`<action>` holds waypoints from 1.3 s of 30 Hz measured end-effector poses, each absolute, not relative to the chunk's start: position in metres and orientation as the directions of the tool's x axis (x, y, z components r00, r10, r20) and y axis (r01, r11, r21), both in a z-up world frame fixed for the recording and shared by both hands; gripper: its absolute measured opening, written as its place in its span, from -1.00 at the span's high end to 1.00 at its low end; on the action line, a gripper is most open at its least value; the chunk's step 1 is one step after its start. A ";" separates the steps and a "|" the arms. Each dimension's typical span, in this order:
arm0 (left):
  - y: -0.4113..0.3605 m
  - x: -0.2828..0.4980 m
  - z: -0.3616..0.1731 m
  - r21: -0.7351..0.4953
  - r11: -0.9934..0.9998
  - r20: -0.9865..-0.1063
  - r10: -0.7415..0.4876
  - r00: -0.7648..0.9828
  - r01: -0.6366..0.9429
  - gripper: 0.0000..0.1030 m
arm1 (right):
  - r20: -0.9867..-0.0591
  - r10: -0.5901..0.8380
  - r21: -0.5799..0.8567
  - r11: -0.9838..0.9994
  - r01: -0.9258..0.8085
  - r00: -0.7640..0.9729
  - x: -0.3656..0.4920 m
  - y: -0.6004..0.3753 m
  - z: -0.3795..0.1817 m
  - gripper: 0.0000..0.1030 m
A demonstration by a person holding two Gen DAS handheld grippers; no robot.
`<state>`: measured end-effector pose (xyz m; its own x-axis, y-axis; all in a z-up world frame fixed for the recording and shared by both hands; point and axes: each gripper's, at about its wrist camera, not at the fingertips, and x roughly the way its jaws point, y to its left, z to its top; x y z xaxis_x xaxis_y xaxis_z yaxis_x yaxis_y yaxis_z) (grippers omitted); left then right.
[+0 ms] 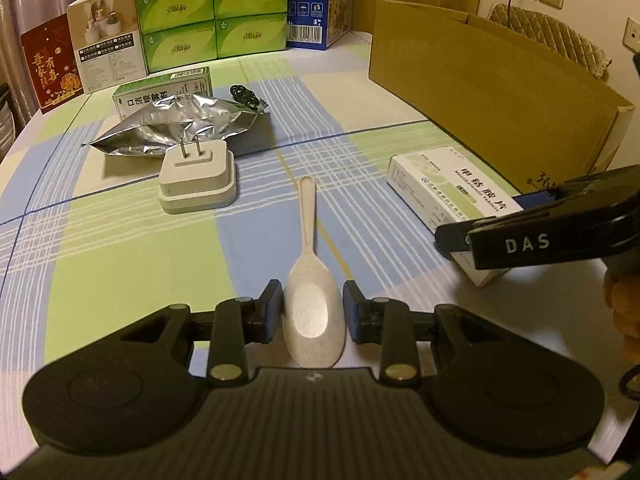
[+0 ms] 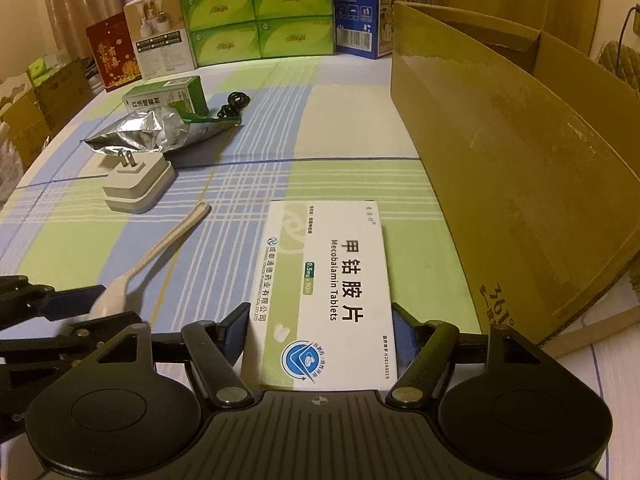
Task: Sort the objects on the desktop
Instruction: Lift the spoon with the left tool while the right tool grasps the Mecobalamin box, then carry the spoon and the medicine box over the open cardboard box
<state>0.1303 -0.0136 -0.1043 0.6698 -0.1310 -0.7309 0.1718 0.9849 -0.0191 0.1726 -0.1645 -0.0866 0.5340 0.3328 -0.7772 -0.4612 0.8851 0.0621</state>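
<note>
Checked tablecloth (image 1: 120,248) in green, blue and cream is covering the table; stacked green tissue packs (image 1: 212,12) and printed boxes are lining the far edge; curtains are hanging behind them.

Left gripper (image 1: 313,307) is pointing down at a pale spoon (image 1: 310,280); spoon is lying on the cloth with its bowl between the blue pads and its handle running away from the camera; pads are sitting tight against both sides of the bowl, so it is pinching the spoon.

Right gripper (image 2: 325,332) is straddling a white tablet box (image 2: 328,292) lying flat on the cloth; left pad is sitting at the box edge, right pad is just beside the other edge; can't tell whether they are pressing yet.

Open cardboard carton (image 2: 520,168) is standing just right of the tablet box.

Further back, left of centre: white plug adapter (image 1: 197,178) is resting prongs up; crumpled foil pouch (image 1: 176,128) is lying behind it, touching a green medicine box (image 1: 164,94); black cable (image 1: 243,96) is coiling beside the pouch.
</note>
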 end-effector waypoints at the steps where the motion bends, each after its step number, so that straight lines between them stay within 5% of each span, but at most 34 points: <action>1: -0.014 0.131 -0.105 -0.014 0.985 -0.730 -0.128 0.672 0.172 0.46 | -0.777 0.334 0.064 0.885 -0.461 0.533 0.173 -0.165 -0.087 -0.32; 5: -0.016 0.132 -0.105 -0.011 0.985 -0.722 -0.126 0.680 0.170 0.18 | -0.774 0.341 0.078 0.887 -0.455 0.533 0.173 -0.166 -0.085 -0.32; 13: -0.016 0.152 -0.104 -0.007 0.986 -0.701 -0.123 0.703 0.165 0.20 | -0.771 0.335 0.079 0.894 -0.441 0.542 0.175 -0.168 -0.083 -0.32; 25: -0.021 0.161 -0.108 -0.008 0.983 -0.707 -0.135 0.694 0.183 0.91 | -0.767 0.350 0.094 0.891 -0.445 0.537 0.175 -0.167 -0.081 -0.32; 39: -0.020 0.143 -0.082 -0.036 0.988 -0.677 -0.134 0.724 0.149 0.93 | -0.730 0.388 0.112 0.880 -0.462 0.562 0.165 -0.172 -0.064 -0.32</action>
<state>0.1432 -0.0203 -0.0819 0.7240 -0.1337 -0.6767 0.1492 0.9882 -0.0356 0.1651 -0.1718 -0.0638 0.5620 0.3880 -0.7305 -0.4622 0.8797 0.1117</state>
